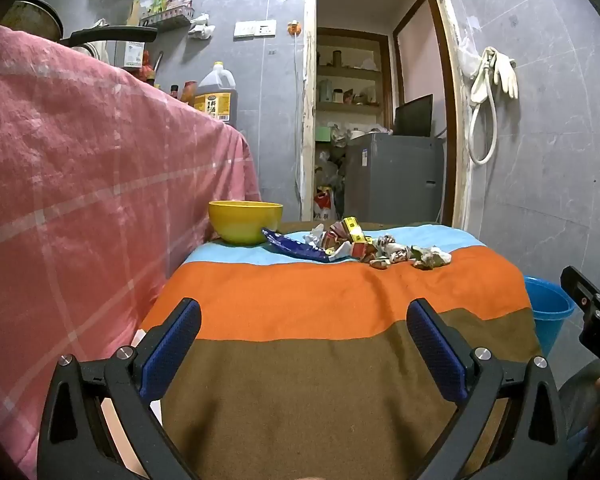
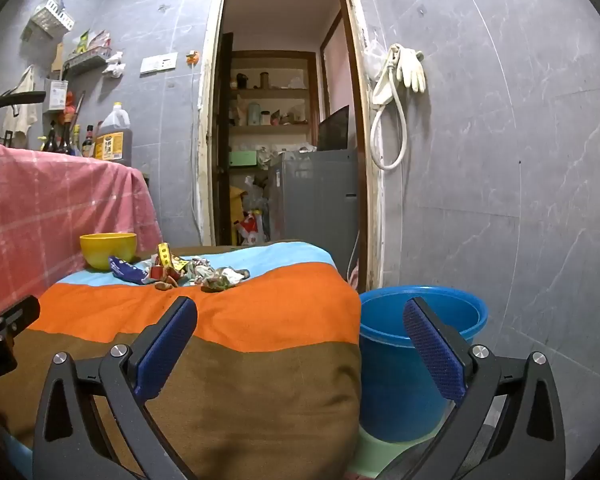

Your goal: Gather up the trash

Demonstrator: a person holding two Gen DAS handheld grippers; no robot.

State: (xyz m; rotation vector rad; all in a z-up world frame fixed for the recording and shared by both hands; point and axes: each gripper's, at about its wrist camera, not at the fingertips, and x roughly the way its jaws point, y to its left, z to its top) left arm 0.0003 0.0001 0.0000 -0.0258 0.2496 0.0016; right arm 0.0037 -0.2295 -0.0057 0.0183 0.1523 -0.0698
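Left wrist: left gripper (image 1: 304,316) level, jaws wide.

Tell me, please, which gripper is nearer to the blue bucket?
Right. The right gripper hangs by the blue bucket, one finger in front of it; the left gripper is over the striped cloth's middle.

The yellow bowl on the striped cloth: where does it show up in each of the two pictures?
Left wrist view: the yellow bowl sits left of centre, at the far edge of the cloth, beside the pink cloth.
Right wrist view: the yellow bowl sits far to the left, smaller, again at the cloth's far edge.
Shared landmark: the blue wrapper lying just right of the bowl.
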